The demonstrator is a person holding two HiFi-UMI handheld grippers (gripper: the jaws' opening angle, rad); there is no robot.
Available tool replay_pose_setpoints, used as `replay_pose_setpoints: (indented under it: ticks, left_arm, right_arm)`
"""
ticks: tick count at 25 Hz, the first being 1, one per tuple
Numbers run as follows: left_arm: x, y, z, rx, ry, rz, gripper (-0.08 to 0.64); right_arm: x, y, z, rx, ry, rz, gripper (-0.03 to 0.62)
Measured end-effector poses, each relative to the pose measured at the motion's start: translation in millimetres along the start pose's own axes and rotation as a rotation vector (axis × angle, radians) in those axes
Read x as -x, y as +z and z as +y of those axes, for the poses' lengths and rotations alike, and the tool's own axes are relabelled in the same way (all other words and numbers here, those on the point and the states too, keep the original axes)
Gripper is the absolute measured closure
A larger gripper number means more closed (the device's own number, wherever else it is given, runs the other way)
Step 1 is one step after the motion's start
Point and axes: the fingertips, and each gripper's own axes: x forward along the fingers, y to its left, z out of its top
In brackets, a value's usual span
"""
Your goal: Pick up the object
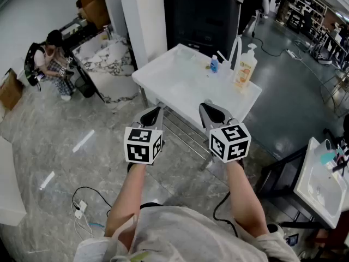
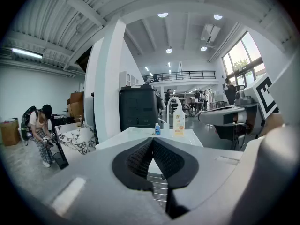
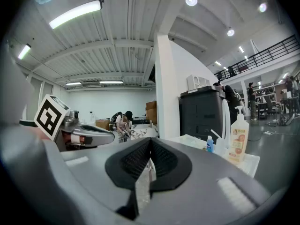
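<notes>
Both of your grippers are empty right now. The left gripper point(image 1: 154, 111) has its jaws pressed together with nothing between them, and it's the same story for the right gripper point(image 1: 210, 107).

The stuff to grab is up at the far right end of the white table point(image 1: 174, 83): a small blue bottle point(image 1: 214, 64) and a taller soap bottle point(image 1: 245, 67) just to its right, both upright next to the faucet point(image 1: 235, 49). I can't tell which one is "the object". Either way they're well apart from your grippers, ahead of the right one and off to the right of the left one.

You've got both forearms stretched out in front of you. The grippers sit side by side and close together, at the table's near edge. They point toward the table and tip a little downward.
</notes>
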Motion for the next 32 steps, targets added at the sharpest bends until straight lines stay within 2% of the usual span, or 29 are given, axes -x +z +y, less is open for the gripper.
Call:
replay_pose_setpoints:
  ticks: [7,16,32]
  left_arm:
    - [-5.9,-1.1,3.8,-0.009,-0.009,0.006,0.555]
    - [-34.4,5.1,32.6,-0.013,-0.046,-0.003,0.554]
    - [-123.2,23.1,159.6,-0.01,-0.135,0.001,0.554]
  right_arm:
    - [-5.8,-3.3,-0.9,0.001,-0.003,0.0,0.589]
    - [-44.1,3.8,-4.3,0.021,-0.015,0.0,0.571]
    - [-184.1,15.7,-12.1,0.013,-0.112,0.053,0.508]
